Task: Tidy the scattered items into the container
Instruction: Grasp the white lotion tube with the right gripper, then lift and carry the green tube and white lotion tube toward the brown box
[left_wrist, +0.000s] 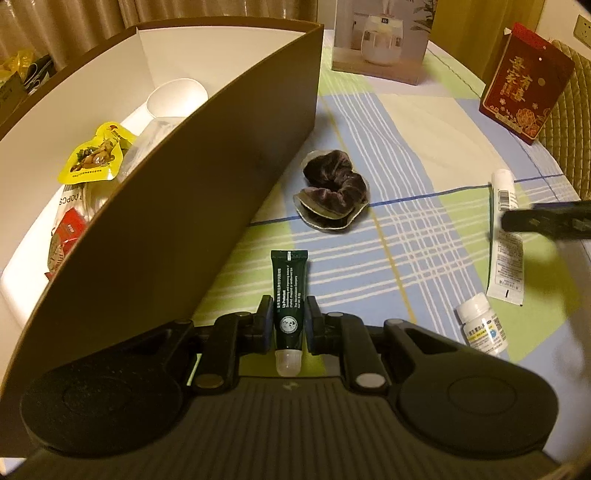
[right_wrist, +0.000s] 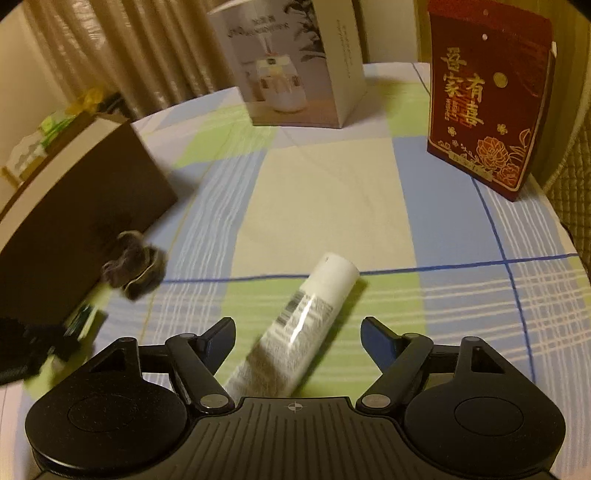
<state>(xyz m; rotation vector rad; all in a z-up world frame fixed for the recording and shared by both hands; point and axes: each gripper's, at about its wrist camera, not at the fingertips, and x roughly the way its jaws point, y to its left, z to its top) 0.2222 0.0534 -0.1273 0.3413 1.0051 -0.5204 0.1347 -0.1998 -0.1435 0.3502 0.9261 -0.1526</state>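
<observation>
My left gripper (left_wrist: 289, 308) is shut on a dark green tube (left_wrist: 289, 273), close beside the brown container's wall (left_wrist: 192, 206). Inside the white-lined container lie a yellow snack packet (left_wrist: 96, 155), a white scoop (left_wrist: 173, 99) and a red packet (left_wrist: 70, 225). My right gripper (right_wrist: 297, 326) stands open low over the checked cloth, with a white tube (right_wrist: 325, 284) lying slantwise between its fingers, pads clear of it. A dark velvet scrunchie (left_wrist: 332, 188) lies by the container's corner. A small white bottle (left_wrist: 482, 325) rests near the white tube (left_wrist: 506, 254).
A white product box (right_wrist: 295, 70) stands at the back of the table and a red gift box (right_wrist: 487, 103) at the back right. A quilted chair back (left_wrist: 569, 122) borders the table's right edge. Curtains hang behind.
</observation>
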